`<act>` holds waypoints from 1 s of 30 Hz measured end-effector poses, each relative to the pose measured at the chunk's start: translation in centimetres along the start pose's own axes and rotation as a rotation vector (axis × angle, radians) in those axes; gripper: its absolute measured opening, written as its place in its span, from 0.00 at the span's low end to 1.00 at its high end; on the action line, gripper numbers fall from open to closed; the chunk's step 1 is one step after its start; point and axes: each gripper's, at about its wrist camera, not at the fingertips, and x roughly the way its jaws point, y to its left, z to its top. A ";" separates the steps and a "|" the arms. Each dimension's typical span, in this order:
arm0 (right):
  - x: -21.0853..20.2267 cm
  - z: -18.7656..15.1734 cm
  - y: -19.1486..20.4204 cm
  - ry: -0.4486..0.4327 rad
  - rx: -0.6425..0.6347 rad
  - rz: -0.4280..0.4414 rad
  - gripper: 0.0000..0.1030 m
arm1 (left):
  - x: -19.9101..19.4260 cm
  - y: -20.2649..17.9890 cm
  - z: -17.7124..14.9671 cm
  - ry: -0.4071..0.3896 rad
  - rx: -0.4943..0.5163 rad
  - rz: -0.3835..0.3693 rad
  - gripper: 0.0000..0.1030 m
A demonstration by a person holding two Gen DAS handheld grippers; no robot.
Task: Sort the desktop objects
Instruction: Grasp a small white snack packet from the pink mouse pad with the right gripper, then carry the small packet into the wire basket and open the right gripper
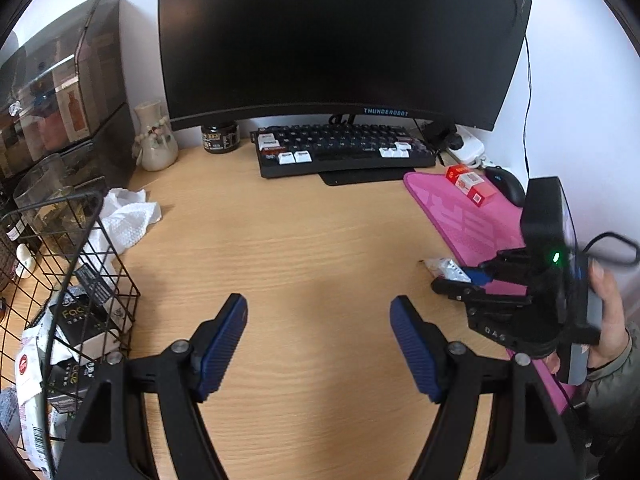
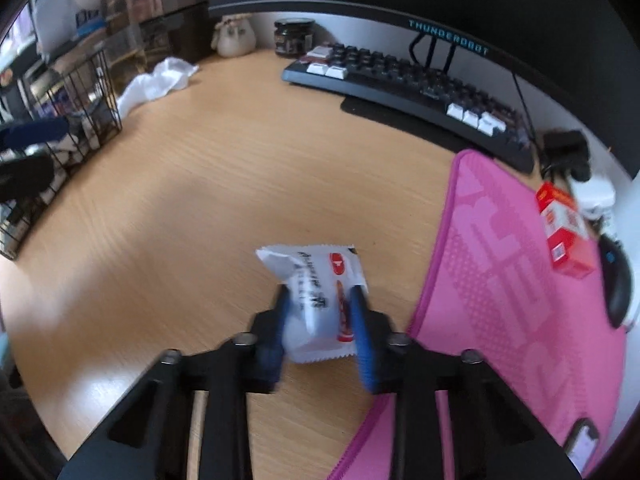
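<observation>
Right gripper point(image 2: 320, 312) pinching a white snack packet point(image 2: 316, 296) between blue pads, just left of the pink mouse mat point(image 2: 512, 280), left gripper point(image 1: 318, 344) spread wide over bare wooden desk point(image 1: 280, 240) further left of the mat, nothing between its fingers, wire basket point(image 1: 80, 280) of packets far left of the mat

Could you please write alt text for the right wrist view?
The right gripper is shut on a white snack packet above a wooden desk, beside a pink mouse mat; a keyboard sits behind.
</observation>
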 end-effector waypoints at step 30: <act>-12.0 15.9 25.6 -0.341 -0.311 0.414 0.11 | -19.1 15.8 -5.5 -0.251 -0.273 0.469 0.83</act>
